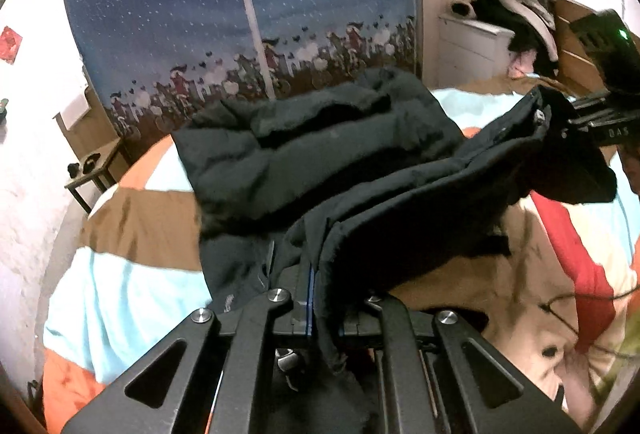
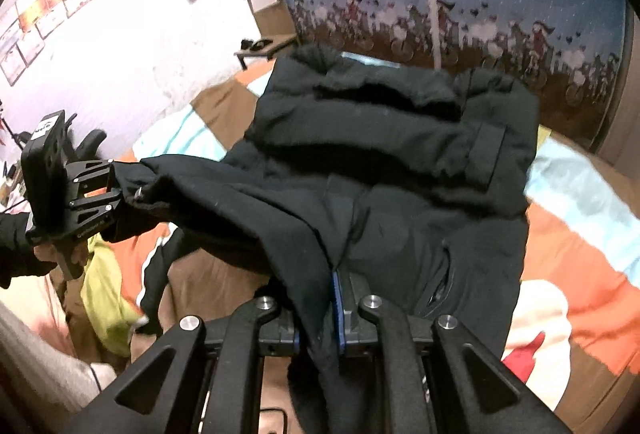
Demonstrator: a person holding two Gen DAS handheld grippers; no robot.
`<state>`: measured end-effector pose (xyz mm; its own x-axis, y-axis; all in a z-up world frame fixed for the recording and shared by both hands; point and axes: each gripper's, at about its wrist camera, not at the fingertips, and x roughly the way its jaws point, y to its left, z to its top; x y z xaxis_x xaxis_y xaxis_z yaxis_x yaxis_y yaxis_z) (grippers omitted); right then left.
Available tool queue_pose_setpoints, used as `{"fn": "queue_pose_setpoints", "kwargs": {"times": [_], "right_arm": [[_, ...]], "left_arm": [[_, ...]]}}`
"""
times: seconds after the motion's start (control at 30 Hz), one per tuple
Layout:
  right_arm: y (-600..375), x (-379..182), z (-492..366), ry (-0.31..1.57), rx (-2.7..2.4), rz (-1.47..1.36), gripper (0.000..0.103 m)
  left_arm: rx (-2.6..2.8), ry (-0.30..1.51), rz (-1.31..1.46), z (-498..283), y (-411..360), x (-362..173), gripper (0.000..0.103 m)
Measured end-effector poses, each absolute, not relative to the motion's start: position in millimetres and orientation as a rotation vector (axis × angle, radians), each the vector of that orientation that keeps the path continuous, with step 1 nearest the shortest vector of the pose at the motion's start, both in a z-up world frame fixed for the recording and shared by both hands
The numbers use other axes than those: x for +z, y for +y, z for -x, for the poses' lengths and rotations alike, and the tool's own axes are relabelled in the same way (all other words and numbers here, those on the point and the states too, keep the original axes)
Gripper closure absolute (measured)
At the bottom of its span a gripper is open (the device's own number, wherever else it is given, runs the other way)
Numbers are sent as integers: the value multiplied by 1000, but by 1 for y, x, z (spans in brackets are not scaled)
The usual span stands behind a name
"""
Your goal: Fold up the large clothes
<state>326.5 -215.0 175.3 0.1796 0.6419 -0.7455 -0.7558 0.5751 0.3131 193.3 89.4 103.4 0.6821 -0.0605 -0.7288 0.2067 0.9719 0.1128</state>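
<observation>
Fingers (image 1: pixel 298 308) of the left gripper (image 1: pixel 316 308) are closed down on a bunched hem edge of the black quilted padded jacket (image 1: pixel 320 162), the cloth pinched between the blue-edged pads and trailing below them. The right gripper (image 2: pixel 320 318) does the same in its own view: its fingers (image 2: pixel 348 308) are pressed shut on another fold of the same dark fabric, which hangs down through the narrow gap.

Between the two grips the near edge of the jacket is raised off the bed, while the far part, with its collar and puffy channels, rests on the striped orange, pale blue and brown bedspread (image 1: pixel 120 274). The garment lies straight ahead of both pairs of fingers and stretches away from them toward the dark blue starry curtain (image 1: pixel 180 14). Its long axis appears to run away from the camera, with the held edge running across between the two hands. In the left view the right gripper (image 1: pixel 576 122) shows at the right, gripping the jacket's corner near a small metal ring; in the right view the left gripper (image 2: pixel 116 190) shows at the left, borne by a hand in a dark sleeve (image 2: pixel 16 246).

Neither hand looks clearly nearer to the far edge, so the fold probably calls for carrying both grips forward together over the resting half. A beige coat (image 1: pixel 520 294) lies beside it on the bed.
</observation>
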Motion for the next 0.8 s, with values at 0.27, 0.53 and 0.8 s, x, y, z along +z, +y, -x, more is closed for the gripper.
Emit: {"fn": "queue_pose_setpoints", "kwargs": {"times": [0.27, 0.53, 0.8], "right_arm": [[-196, 194, -366, 887, 952, 148, 92], [-182, 204, -397, 838, 924, 197, 92], [-150, 202, -432, 709, 802, 316, 92]], "left_arm": [[-115, 773, -137, -246, 109, 120, 97], [-98, 735, -142, -282, 118, 131, 97], [-33, 737, -83, -344, 130, 124, 97]]}}
